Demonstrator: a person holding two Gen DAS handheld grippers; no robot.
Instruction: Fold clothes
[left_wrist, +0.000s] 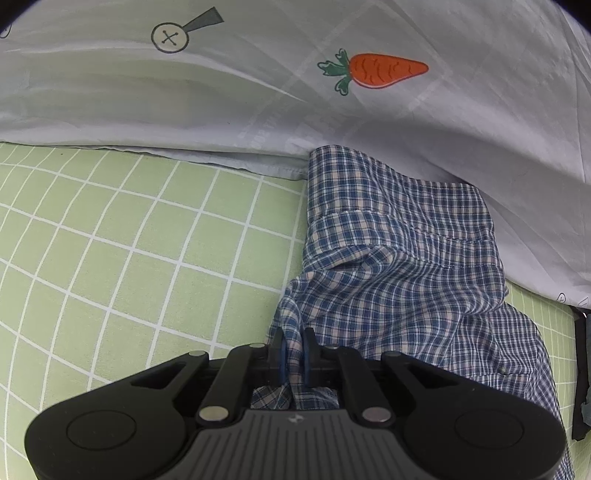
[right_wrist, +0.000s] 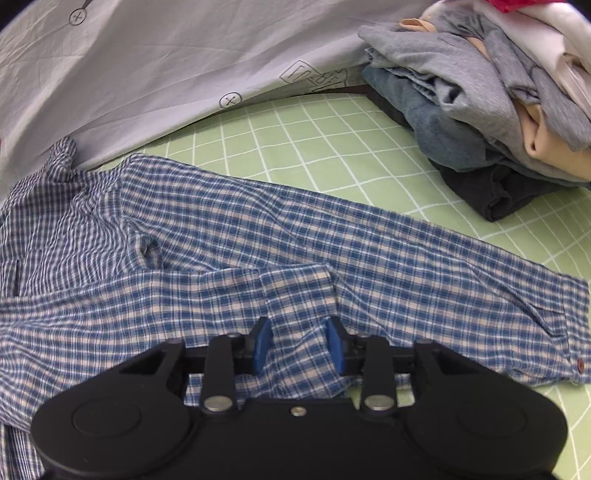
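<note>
A blue and white checked shirt (left_wrist: 399, 280) lies rumpled on the green grid sheet (left_wrist: 122, 251). My left gripper (left_wrist: 294, 350) is shut on a pinched fold at the shirt's near left edge. In the right wrist view the shirt (right_wrist: 258, 229) spreads across the sheet, a sleeve reaching right to a cuff with a red button (right_wrist: 580, 364). My right gripper (right_wrist: 300, 343) has its blue pads partly apart with a fold of the shirt between them; the cloth fills the gap.
A pale grey quilt with a carrot print (left_wrist: 384, 70) lies along the far side, overlapping the shirt's top, and shows in the right wrist view (right_wrist: 147, 81). A pile of folded and loose clothes (right_wrist: 491, 103) sits at the far right.
</note>
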